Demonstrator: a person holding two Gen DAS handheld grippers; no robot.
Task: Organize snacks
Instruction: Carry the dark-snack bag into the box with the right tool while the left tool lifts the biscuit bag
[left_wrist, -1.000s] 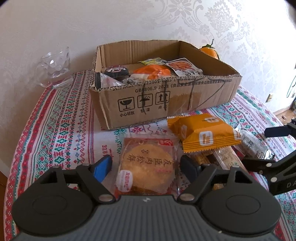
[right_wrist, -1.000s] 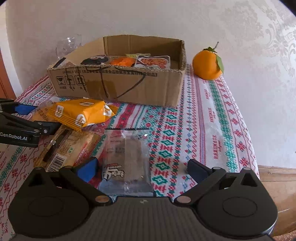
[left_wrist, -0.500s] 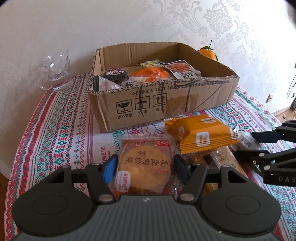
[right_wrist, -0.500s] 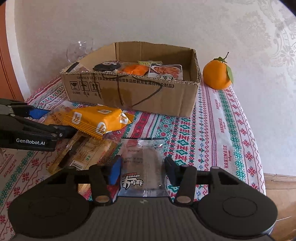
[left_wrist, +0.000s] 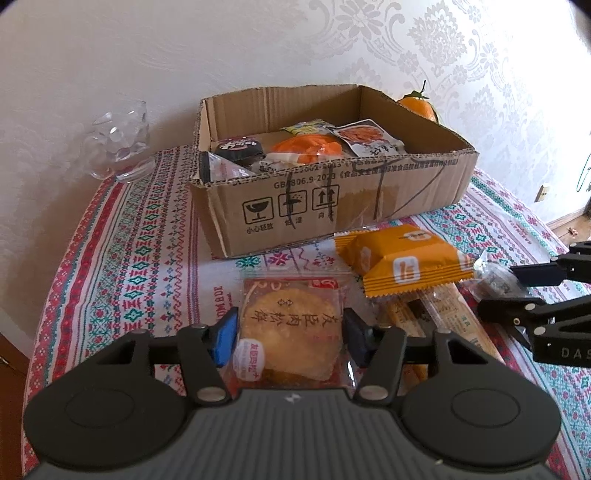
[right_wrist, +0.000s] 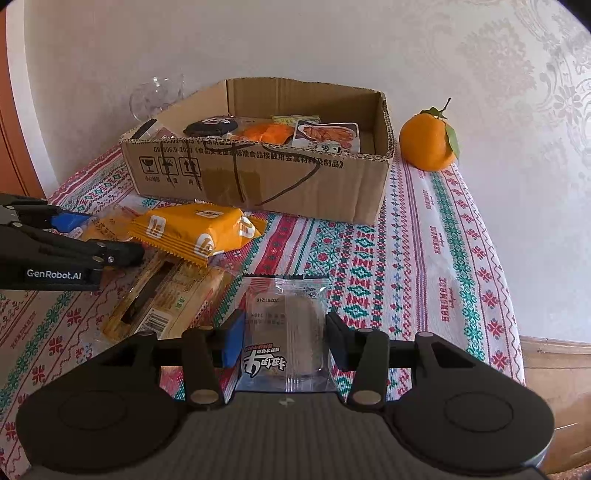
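My left gripper is shut on a clear packet with a round golden cake, held above the tablecloth. My right gripper is shut on a clear packet with a brown cake, also raised. An open cardboard box holds several snack packets; it also shows in the right wrist view. An orange packet lies in front of the box on long biscuit packs. The right gripper shows at the right edge of the left wrist view.
A glass mug stands left of the box by the wall. An orange with a leaf sits right of the box. The table's right edge drops off near my right gripper. The patterned cloth covers the table.
Both grippers closed from wide open onto their packets and lifted them off the cloth; the views rose and now look down into the box more.
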